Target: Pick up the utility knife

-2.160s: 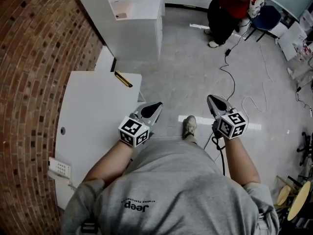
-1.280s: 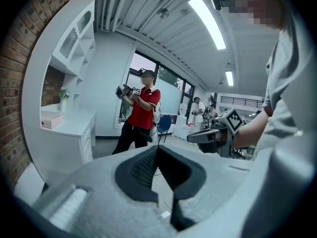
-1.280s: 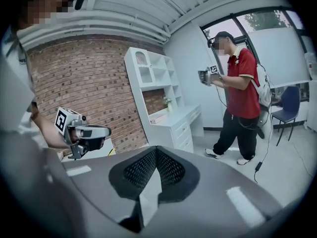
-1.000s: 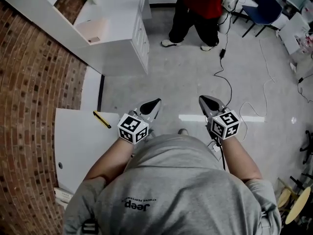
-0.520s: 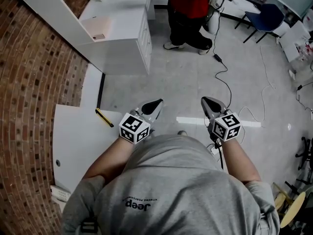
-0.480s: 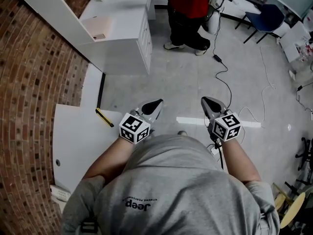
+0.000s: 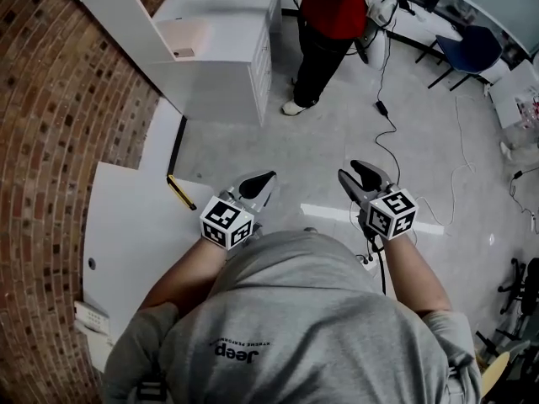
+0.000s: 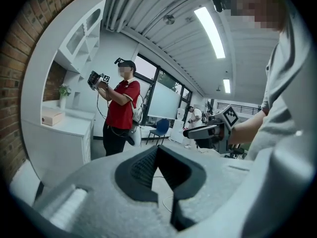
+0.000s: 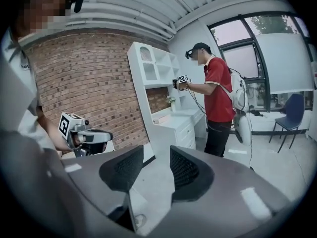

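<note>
The utility knife (image 7: 179,193), yellow and black, lies at the far edge of the white table (image 7: 126,225), left of both grippers. My left gripper (image 7: 266,177) hovers over the floor to the right of the knife, well apart from it, its jaws together at the tips and nothing in them. In the left gripper view its pads (image 8: 143,167) meet in a narrow V. My right gripper (image 7: 354,172) is further right over the floor. Its jaws are opening, and in the right gripper view there is a gap between its pads (image 9: 185,170) with nothing in it.
A brick wall (image 7: 59,99) borders the table on the left. A white cabinet with shelves (image 7: 219,49) stands beyond the table. A person in a red shirt (image 7: 337,7) stands on the floor ahead, with cables (image 7: 396,133) trailing nearby. A white strip (image 7: 88,316) lies on the table's near corner.
The right gripper's jaws have parted from shut. Both grippers have shifted a little, and the knife now sits nearer the left gripper in the head view. The person in red has stepped.
</note>
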The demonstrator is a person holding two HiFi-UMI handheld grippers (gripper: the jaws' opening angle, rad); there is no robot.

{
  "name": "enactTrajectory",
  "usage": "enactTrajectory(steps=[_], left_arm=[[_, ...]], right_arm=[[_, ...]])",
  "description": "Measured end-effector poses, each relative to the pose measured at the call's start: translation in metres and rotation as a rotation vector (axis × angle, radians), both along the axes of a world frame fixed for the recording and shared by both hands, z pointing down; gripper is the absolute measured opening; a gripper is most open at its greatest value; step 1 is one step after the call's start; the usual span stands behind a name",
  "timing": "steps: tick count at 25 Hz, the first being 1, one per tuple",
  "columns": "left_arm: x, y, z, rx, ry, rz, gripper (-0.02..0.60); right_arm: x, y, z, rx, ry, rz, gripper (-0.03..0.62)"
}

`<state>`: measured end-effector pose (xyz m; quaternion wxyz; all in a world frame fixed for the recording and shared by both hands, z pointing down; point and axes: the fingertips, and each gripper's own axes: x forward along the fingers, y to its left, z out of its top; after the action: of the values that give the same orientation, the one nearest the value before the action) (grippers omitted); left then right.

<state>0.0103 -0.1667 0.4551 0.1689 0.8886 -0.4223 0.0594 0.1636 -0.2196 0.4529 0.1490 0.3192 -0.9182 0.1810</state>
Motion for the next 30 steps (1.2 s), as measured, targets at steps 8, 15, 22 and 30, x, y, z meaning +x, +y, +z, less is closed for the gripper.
enactTrajectory(steps=[8, 15, 22, 30], left_arm=[[-0.081, 0.029, -0.001, 0.010, 0.039, -0.259, -0.002], [-0.174, 0.089, 0.007, 0.010, 0.041, -0.517, -0.002], [-0.249, 0.162, 0.023, -0.006, 0.037, -0.753, -0.003], [-0.301, 0.237, 0.045, -0.035, 0.061, -0.959, -0.003]], right_arm=[[-0.092, -0.013, 0.002, -0.052, 0.089, -0.247, 0.164], [-0.221, 0.008, 0.015, -0.096, 0.182, -0.504, 0.158], [-0.355, 0.061, 0.048, -0.185, 0.314, -0.734, 0.153], [-0.453, 0.126, 0.127, -0.325, 0.540, -0.876, 0.160]])
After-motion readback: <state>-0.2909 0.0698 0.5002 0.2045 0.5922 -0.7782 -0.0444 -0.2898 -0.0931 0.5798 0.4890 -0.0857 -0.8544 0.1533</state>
